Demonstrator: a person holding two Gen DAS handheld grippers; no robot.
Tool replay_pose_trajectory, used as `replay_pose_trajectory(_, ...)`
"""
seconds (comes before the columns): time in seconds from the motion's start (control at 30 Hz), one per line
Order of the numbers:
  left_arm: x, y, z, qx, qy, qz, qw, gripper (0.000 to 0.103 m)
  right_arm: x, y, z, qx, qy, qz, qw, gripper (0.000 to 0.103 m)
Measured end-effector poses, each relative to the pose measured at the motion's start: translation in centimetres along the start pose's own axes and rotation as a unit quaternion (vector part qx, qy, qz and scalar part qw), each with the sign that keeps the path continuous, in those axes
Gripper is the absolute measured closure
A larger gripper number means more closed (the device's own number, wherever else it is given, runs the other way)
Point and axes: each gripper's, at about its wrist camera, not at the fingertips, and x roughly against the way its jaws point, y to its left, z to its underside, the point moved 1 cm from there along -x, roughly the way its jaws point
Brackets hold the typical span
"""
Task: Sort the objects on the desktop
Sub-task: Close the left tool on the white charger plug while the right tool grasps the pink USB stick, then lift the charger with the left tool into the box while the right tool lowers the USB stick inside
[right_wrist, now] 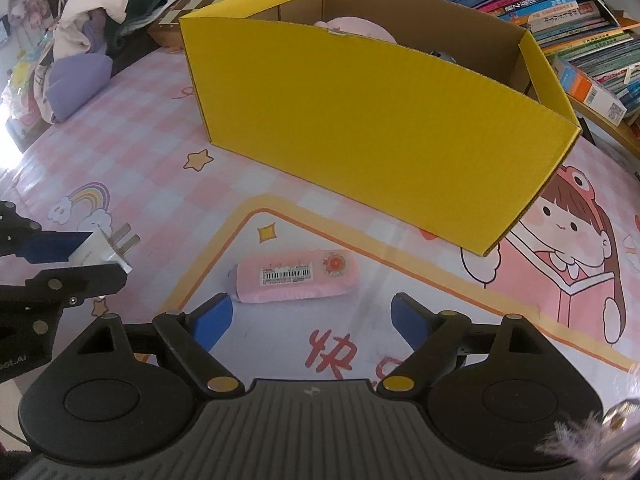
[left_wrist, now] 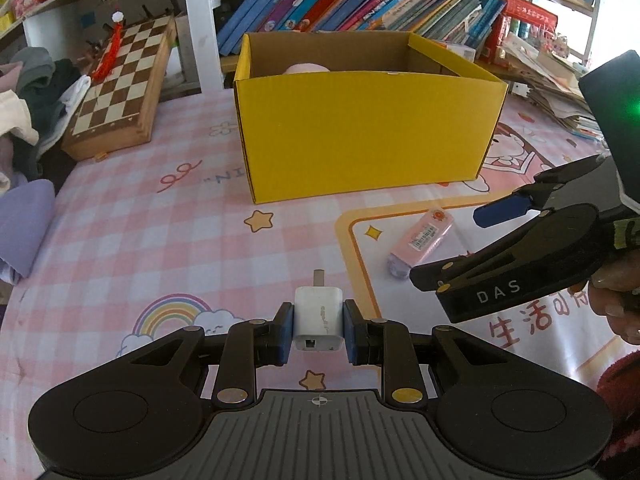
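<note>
My left gripper (left_wrist: 319, 326) is shut on a white USB charger plug (left_wrist: 319, 320), held above the pink checked tablecloth; the plug also shows at the left of the right wrist view (right_wrist: 105, 253). My right gripper (right_wrist: 311, 320) is open and empty, just in front of a pink barcode-labelled case (right_wrist: 298, 278) lying on the cloth, which also shows in the left wrist view (left_wrist: 423, 241). An open yellow cardboard box (left_wrist: 360, 136) stands behind, also in the right wrist view (right_wrist: 380, 128), with a pink object (left_wrist: 306, 68) inside.
A wooden chessboard (left_wrist: 120, 88) and a pile of clothes (left_wrist: 28, 92) lie at the left. Shelves of books (left_wrist: 340, 0) stand behind the box. A stack of books and papers (left_wrist: 552, 80) sits at the right.
</note>
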Motion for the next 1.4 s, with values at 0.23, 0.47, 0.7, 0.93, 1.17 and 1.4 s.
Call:
replay_pose_trajectory(0.23, -0.1, 0.1, -0.1, 0.000, -0.001, -0.003, 1.0000, 0.079, -0.8, 1.0, -0.7, 0.035, -0.011, -0.003, 0.999, 0.017)
replay_pose_trajectory(0.47, 0.0, 0.3, 0.1, 0.004, 0.000, -0.005, 1.0000, 0.079, -1.7, 1.2, -1.0, 0.035, -0.006, -0.006, 0.999, 0.020)
replay_pose_trajectory(0.7, 0.1, 0.3, 0.0, 0.001, -0.003, -0.003, 1.0000, 0.079, -1.6, 1.2, -1.0, 0.033, -0.006, -0.011, 0.999, 0.027)
replay_pose_trajectory(0.93, 0.4, 0.3, -0.2, -0.002, -0.010, 0.000, 1.0000, 0.079, -0.8, 1.2, -0.9, 0.022, -0.005, -0.011, 1.000, 0.027)
replay_pose_trajectory(1.17, 1.1, -0.1, -1.0, -0.016, -0.031, 0.007, 0.9994, 0.079, 1.1, 0.6, -0.8, 0.005, -0.020, -0.010, 1.000, 0.027)
replay_pose_trajectory(1.4, 2.3, 0.0, -2.5, -0.021, -0.062, 0.017, 0.9977, 0.079, 4.0, -0.1, -1.1, -0.015, -0.049, -0.003, 0.999, 0.027)
